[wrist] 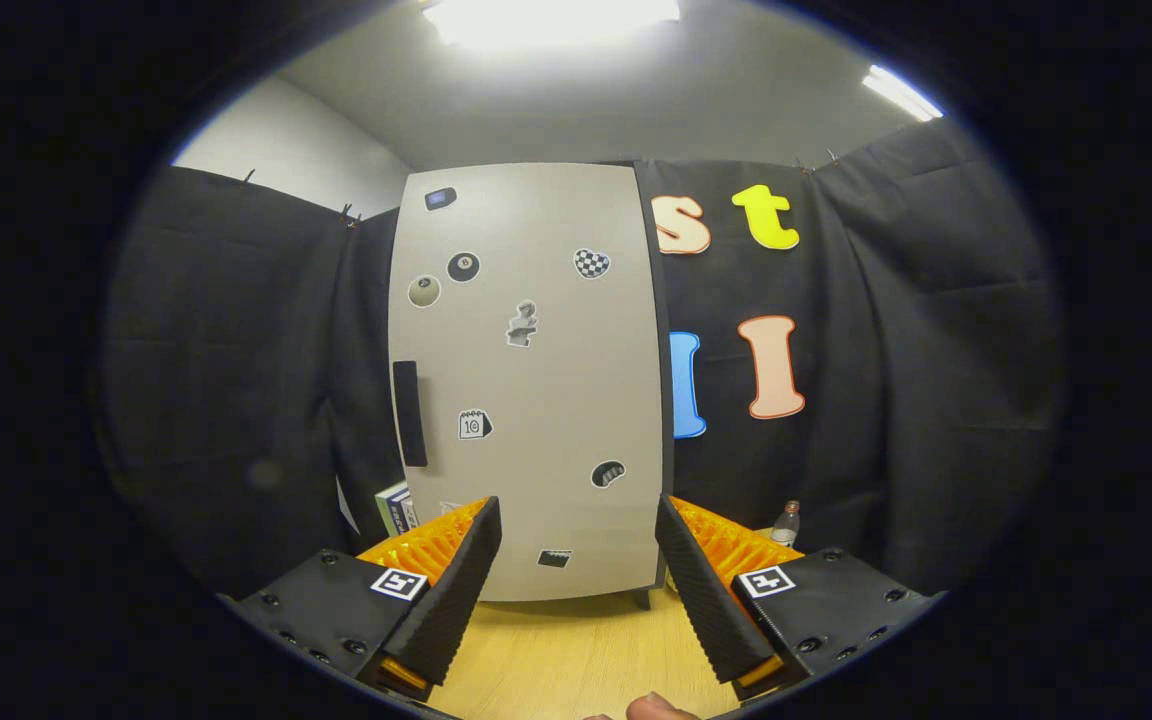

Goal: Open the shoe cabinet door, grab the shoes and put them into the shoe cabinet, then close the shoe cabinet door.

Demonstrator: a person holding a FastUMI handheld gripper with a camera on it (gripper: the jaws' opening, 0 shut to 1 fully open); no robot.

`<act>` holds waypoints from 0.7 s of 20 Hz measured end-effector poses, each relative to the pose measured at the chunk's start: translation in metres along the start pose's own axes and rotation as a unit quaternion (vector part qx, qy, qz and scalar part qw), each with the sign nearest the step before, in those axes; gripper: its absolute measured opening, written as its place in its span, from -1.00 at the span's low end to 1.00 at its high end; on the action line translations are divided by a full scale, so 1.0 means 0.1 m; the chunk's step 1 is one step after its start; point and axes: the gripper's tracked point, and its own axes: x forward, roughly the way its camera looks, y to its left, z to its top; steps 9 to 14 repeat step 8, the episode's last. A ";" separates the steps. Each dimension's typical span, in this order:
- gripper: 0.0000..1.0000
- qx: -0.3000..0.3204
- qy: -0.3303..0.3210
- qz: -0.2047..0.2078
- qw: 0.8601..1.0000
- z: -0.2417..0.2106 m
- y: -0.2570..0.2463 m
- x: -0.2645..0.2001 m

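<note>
A tall pale grey shoe cabinet (536, 400) stands straight ahead of me, beyond the fingers, on short dark legs. Its door is shut and carries several small stickers. A dark vertical handle (410, 413) sits along the door's left edge, about halfway up. My gripper (578, 530) is open, with nothing between its fingers, and the lower part of the door shows through the gap. The fingers are apart from the cabinet.
A wooden surface (576, 655) runs from under the fingers to the cabinet's foot. A small box (396, 508) stands at the cabinet's lower left, and a clear bottle (786, 524) at its lower right. A person's fingertip (658, 709) shows low between the fingers.
</note>
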 end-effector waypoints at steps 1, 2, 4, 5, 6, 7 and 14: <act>0.94 -0.001 0.001 0.000 1.000 -0.02 0.00 0.01; 0.94 -0.001 -0.001 0.001 1.000 -0.01 0.02 0.00; 0.94 -0.002 -0.004 0.003 1.000 0.01 0.03 0.03; 0.94 -0.002 -0.005 0.004 1.000 0.01 0.04 0.03; 0.94 -0.002 -0.005 0.006 1.000 0.00 0.05 0.04; 0.94 -0.001 -0.005 0.005 1.000 -0.01 0.05 0.05; 0.94 0.000 -0.005 0.005 1.000 -0.01 0.06 0.06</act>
